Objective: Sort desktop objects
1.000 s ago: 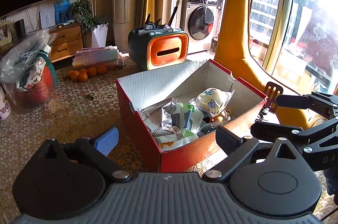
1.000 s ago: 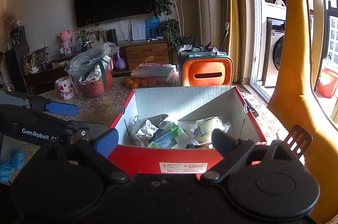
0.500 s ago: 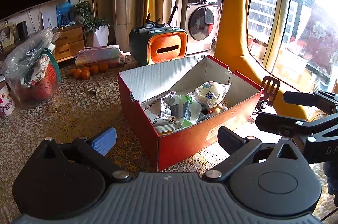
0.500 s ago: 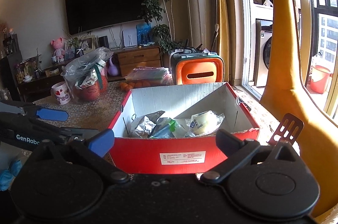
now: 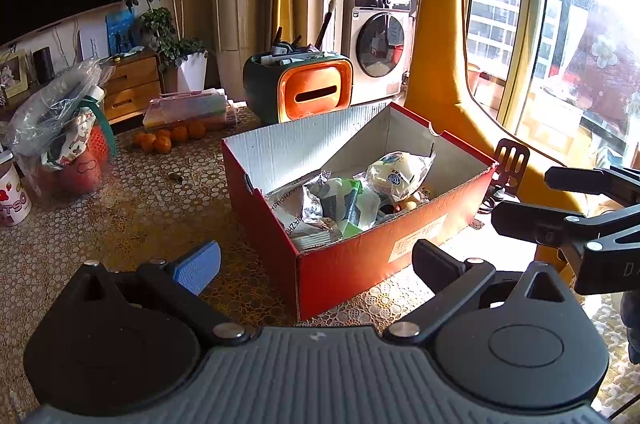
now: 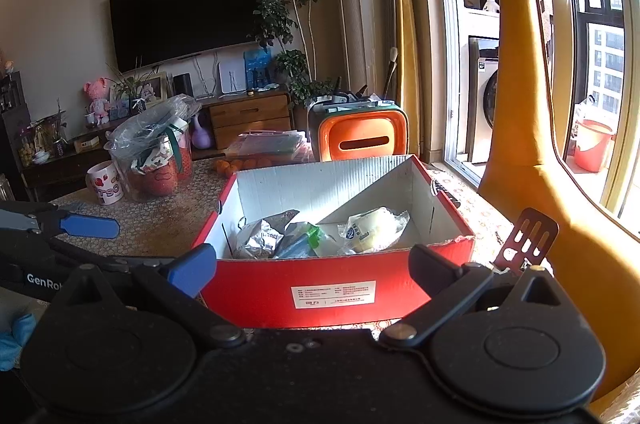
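Observation:
A red cardboard box [image 5: 360,264] with a white inside stands open on the patterned table. It holds foil packets [image 5: 300,207], a green-and-white pack and a clear bag with a pale item [image 5: 396,171]. My left gripper [image 5: 316,264] hovers open and empty before the box's near corner. My right gripper [image 6: 314,270] is open and empty too, just short of the box's labelled front wall [image 6: 332,296]. Each gripper shows at the edge of the other's view: the right gripper's fingers [image 5: 532,220] at the right, the left gripper's blue pad [image 6: 88,226] at the left.
Behind the box stand an orange-and-green organiser [image 5: 312,91], flat plastic cases [image 5: 188,105] and several oranges [image 5: 168,137]. A bagged basket [image 5: 64,143] and a mug [image 5: 12,199] are at the left. A slotted spatula [image 6: 528,236] and a tall yellow giraffe figure [image 6: 520,103] are at the right.
My right gripper has drawn back a little from the box, so more of its front wall shows. My left gripper has hardly moved.

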The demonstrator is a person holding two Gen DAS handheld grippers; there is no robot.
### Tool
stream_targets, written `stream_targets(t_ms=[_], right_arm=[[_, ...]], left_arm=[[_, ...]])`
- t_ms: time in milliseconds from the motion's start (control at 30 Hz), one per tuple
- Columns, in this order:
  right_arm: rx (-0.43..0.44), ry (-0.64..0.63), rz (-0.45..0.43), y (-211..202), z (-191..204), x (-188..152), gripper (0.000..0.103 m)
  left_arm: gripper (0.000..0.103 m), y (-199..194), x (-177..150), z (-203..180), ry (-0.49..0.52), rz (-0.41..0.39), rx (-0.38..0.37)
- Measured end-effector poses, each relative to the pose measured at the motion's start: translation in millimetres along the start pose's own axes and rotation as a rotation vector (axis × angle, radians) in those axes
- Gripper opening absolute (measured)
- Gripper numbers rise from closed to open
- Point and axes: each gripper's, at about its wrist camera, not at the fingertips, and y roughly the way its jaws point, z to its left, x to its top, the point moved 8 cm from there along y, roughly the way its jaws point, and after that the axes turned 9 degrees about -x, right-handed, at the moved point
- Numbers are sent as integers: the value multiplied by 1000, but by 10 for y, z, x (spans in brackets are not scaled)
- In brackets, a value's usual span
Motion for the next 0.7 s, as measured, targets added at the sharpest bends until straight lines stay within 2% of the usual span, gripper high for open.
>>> stream_targets(t_ms=[700], right_arm=[[-5, 35, 16, -49, 31, 11, 103]], left_arm=[[103, -87, 30, -19, 10, -19, -9]])
